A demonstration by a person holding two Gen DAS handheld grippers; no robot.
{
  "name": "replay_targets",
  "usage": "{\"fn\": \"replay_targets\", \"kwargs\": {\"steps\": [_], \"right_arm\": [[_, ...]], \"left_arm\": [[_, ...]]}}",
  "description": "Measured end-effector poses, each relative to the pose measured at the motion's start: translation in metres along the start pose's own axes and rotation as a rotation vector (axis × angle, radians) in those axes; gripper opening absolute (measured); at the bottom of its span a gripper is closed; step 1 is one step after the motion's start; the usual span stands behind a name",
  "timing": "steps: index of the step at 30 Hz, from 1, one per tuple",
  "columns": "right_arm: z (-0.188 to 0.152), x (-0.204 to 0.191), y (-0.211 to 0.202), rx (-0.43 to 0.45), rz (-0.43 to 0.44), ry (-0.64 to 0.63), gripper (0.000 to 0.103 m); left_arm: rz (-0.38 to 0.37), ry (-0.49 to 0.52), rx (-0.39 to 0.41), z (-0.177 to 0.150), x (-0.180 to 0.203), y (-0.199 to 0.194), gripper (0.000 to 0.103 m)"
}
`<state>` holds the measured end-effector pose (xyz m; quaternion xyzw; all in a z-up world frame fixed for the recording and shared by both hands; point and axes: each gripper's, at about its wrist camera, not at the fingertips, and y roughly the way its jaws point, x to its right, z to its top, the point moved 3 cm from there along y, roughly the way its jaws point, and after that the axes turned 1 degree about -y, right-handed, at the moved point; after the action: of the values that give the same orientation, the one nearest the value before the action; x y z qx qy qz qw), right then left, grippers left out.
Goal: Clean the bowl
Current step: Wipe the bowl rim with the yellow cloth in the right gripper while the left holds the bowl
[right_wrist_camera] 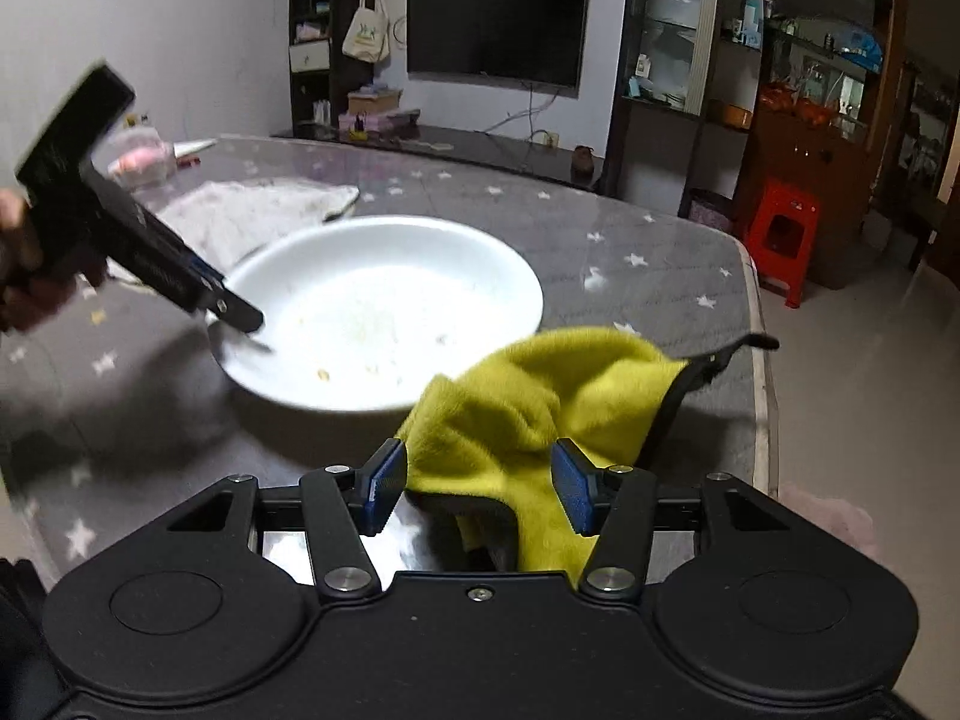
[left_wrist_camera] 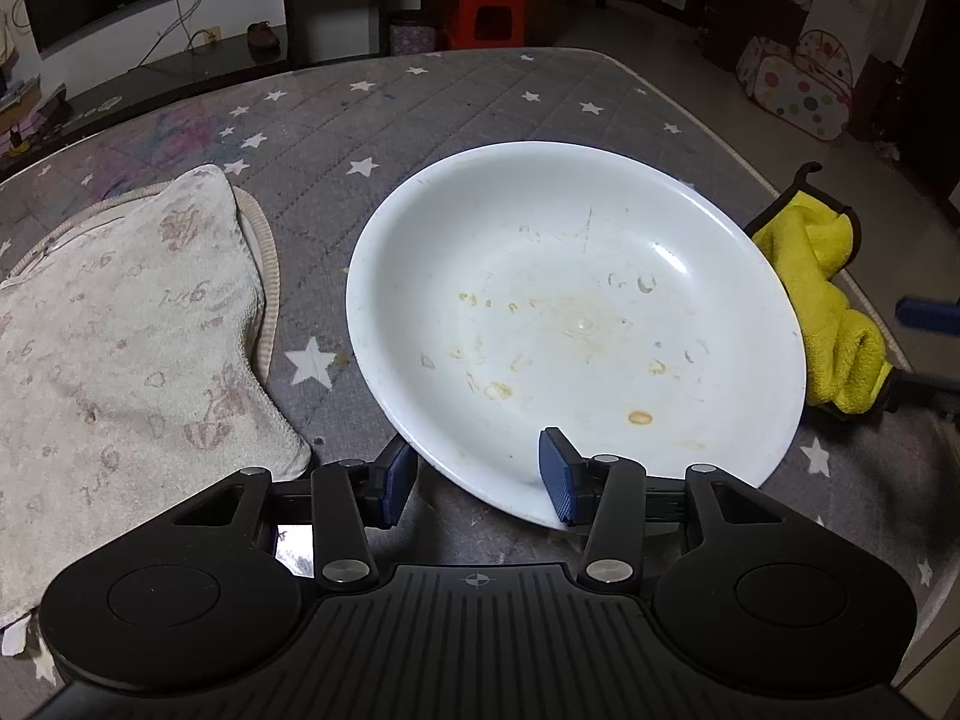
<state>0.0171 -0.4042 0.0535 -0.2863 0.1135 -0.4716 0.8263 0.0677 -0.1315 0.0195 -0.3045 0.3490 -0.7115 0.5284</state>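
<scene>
A wide white bowl (left_wrist_camera: 570,312) with yellowish dried stains sits on the grey star-patterned table cover (left_wrist_camera: 420,120). My left gripper (left_wrist_camera: 480,477) is open and straddles the bowl's near rim, with one blue pad inside and one outside. From the right wrist view the bowl (right_wrist_camera: 384,300) is blurred, and the left gripper (right_wrist_camera: 240,318) meets its left rim, held by a hand (right_wrist_camera: 12,252). A yellow cloth (right_wrist_camera: 540,396) with a dark edge is bunched between the pads of my right gripper (right_wrist_camera: 480,486) and touches both. The cloth (left_wrist_camera: 822,276) stands just right of the bowl.
A beige patterned towel (left_wrist_camera: 120,330) lies left of the bowl. The table's right edge (right_wrist_camera: 762,360) runs close beside the cloth, with bare floor beyond. A red plastic stool (right_wrist_camera: 780,228) stands off the far corner. A TV and shelves line the far wall.
</scene>
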Motion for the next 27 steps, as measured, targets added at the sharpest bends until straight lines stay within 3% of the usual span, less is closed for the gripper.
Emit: {"fn": "replay_targets", "kwargs": {"steps": [6, 9, 12, 15, 21, 27], "right_arm": [[0.002, 0.02, 0.019, -0.013, -0.077, 0.018, 0.055], [-0.004, 0.024, 0.037, -0.038, -0.064, 0.023, 0.051], [-0.013, 0.025, 0.056, -0.063, -0.041, 0.042, 0.034], [-0.018, 0.02, 0.064, -0.035, -0.018, 0.076, 0.024], [-0.025, -0.004, 0.052, -0.006, 0.006, 0.047, 0.02], [-0.03, -0.019, 0.045, 0.017, 0.026, 0.007, 0.02]], "left_arm": [[-0.005, 0.009, -0.003, 0.0, 0.0, 0.0, 0.047], [-0.012, 0.018, -0.008, 0.001, -0.001, 0.0, 0.047], [-0.019, 0.027, -0.013, 0.002, -0.001, 0.0, 0.047], [-0.007, 0.053, -0.017, 0.003, -0.001, 0.001, 0.046], [0.072, 0.146, -0.013, 0.004, -0.001, 0.007, 0.046], [0.09, 0.216, -0.013, 0.007, 0.001, 0.008, 0.047]]}}
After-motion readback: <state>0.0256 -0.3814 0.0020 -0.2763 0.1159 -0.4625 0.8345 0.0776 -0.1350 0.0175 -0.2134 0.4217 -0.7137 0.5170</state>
